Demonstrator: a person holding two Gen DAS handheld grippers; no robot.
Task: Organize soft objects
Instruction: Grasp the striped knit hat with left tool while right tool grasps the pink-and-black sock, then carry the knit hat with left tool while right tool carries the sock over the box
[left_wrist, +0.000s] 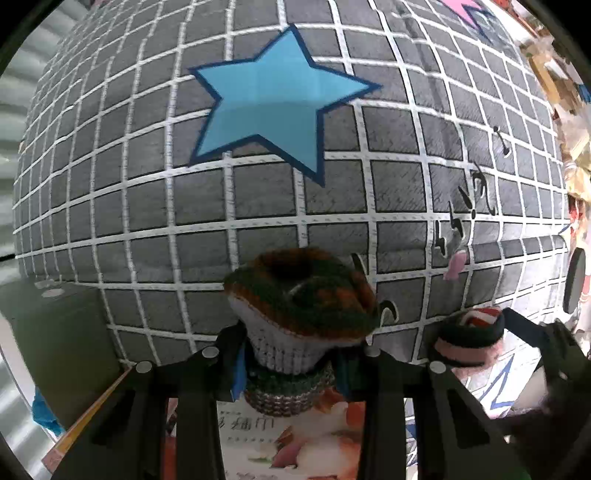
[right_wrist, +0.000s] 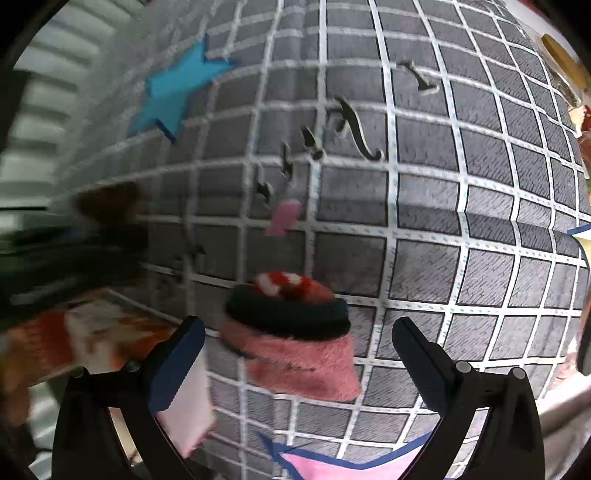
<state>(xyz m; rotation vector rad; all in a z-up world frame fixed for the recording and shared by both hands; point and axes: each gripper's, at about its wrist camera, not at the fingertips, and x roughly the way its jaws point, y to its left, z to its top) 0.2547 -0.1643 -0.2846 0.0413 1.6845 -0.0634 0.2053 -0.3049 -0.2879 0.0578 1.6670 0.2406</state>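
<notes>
My left gripper (left_wrist: 291, 354) is shut on a rolled knitted sock (left_wrist: 303, 306) with a green and orange cuff and a grey body, held close in front of a grey checked cushion with a blue star (left_wrist: 273, 107). My right gripper (right_wrist: 299, 347) is open around a rolled pink fuzzy sock with a dark band and a red-white top (right_wrist: 291, 332); its fingers stand apart from the sock on both sides. That pink sock also shows in the left wrist view (left_wrist: 469, 336), with the right gripper's fingers around it. The sock lies on the grey checked fabric (right_wrist: 424, 258).
A printed box or package with flower pictures (left_wrist: 288, 435) lies under the left gripper. A dark green box (left_wrist: 55, 350) stands at the left. Cluttered shelves (left_wrist: 561, 85) are at the far right. A pink star patch (right_wrist: 332, 465) is near the right gripper.
</notes>
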